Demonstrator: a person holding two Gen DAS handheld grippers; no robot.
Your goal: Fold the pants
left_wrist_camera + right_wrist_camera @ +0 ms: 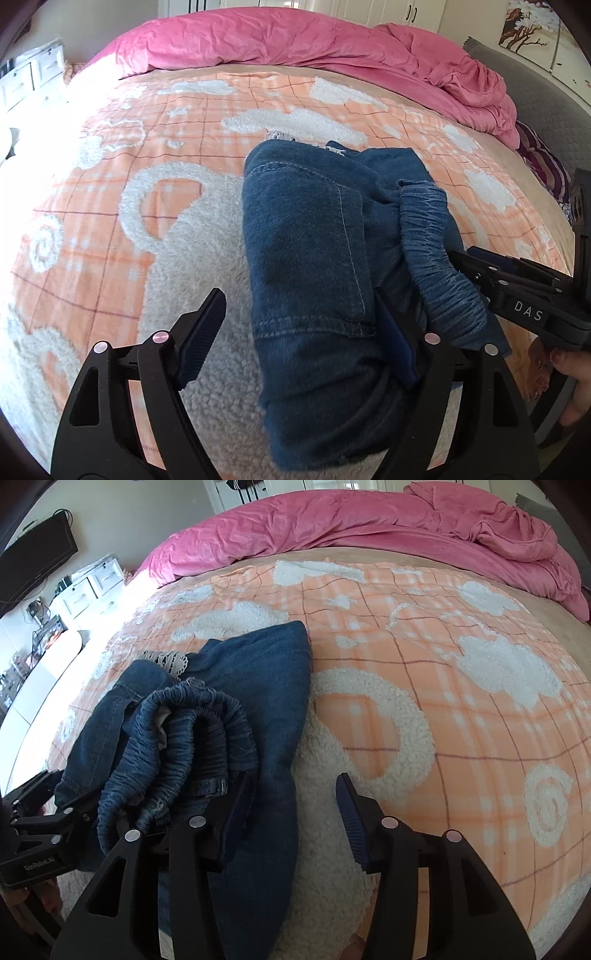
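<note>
Dark blue denim pants (314, 266) lie bunched on the orange and white bedspread (129, 155), with the gathered elastic waistband (436, 258) on the right side. My left gripper (299, 332) is open, its jaws either side of the pants' near left part. In the right wrist view the pants (258, 686) lie at left, waistband (184, 738) heaped near the gripper. My right gripper (291, 812) is open, its left finger (236, 812) resting on the denim, its right finger (354, 819) over the bedspread (461, 738).
A crumpled pink duvet (295, 48) lies across the far side of the bed. A striped cushion (543, 166) sits at the right edge. White drawers (88, 587) and a dark screen (33, 554) stand left of the bed.
</note>
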